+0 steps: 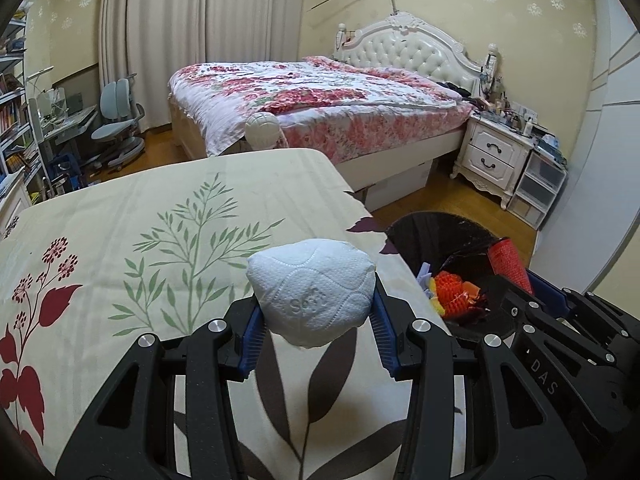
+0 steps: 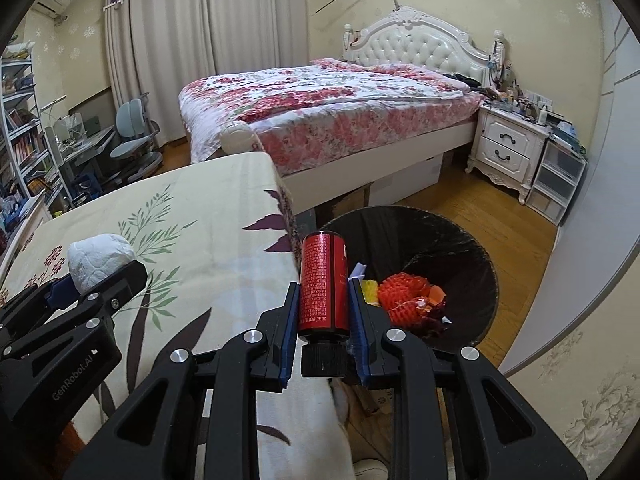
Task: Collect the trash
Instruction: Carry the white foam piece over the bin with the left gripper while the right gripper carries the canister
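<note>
My left gripper (image 1: 314, 312) is shut on a crumpled white tissue ball (image 1: 312, 288) and holds it over the table's right part; the tissue ball also shows in the right wrist view (image 2: 100, 258). My right gripper (image 2: 323, 300) is shut on a red bottle (image 2: 323, 284) with a black cap, held at the table's right edge beside the black trash bin (image 2: 440, 236). The bottle also shows in the left wrist view (image 1: 510, 266), over the bin (image 1: 436, 232). The bin holds orange foam netting (image 2: 404, 292) and other scraps.
The table (image 1: 120, 232) has a cream cloth with leaf and flower prints. Behind it stands a bed (image 1: 320, 96) with a floral cover. A white nightstand (image 1: 496, 152) and plastic drawers (image 1: 538, 188) stand at the right. A desk chair (image 1: 116, 128) is at the left.
</note>
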Tool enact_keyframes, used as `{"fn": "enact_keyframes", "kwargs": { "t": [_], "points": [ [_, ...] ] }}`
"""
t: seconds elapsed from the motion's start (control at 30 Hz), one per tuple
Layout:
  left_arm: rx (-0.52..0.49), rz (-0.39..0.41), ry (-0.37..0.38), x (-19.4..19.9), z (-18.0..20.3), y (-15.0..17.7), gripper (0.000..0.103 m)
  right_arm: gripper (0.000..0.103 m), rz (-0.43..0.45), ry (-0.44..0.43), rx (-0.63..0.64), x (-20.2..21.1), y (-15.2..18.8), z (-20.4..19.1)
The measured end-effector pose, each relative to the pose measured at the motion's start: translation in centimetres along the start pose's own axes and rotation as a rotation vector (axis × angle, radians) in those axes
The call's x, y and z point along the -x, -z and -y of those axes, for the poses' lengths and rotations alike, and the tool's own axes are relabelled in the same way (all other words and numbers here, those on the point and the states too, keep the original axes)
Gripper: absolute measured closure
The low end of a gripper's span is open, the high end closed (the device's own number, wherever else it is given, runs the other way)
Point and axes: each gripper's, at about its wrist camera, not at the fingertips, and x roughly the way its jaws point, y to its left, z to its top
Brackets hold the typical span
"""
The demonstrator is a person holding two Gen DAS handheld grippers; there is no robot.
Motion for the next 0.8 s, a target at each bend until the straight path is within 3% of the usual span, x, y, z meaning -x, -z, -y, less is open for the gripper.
{"fn": "enact_keyframes", "kwargs": {
  "t": [0.3, 0.8],
  "points": [
    [-0.051, 0.015, 0.048, -2.2, 4.3, -1.6, 0.058, 0.078, 0.019, 0.067, -0.067, -1.5, -1.4, 3.9],
    [-0.106, -0.017, 0.045, -8.1, 8.8, -3.7, 0.058, 0.078, 0.021, 0.102, -0.131, -5.6, -2.8, 7.5]
  ]
}}
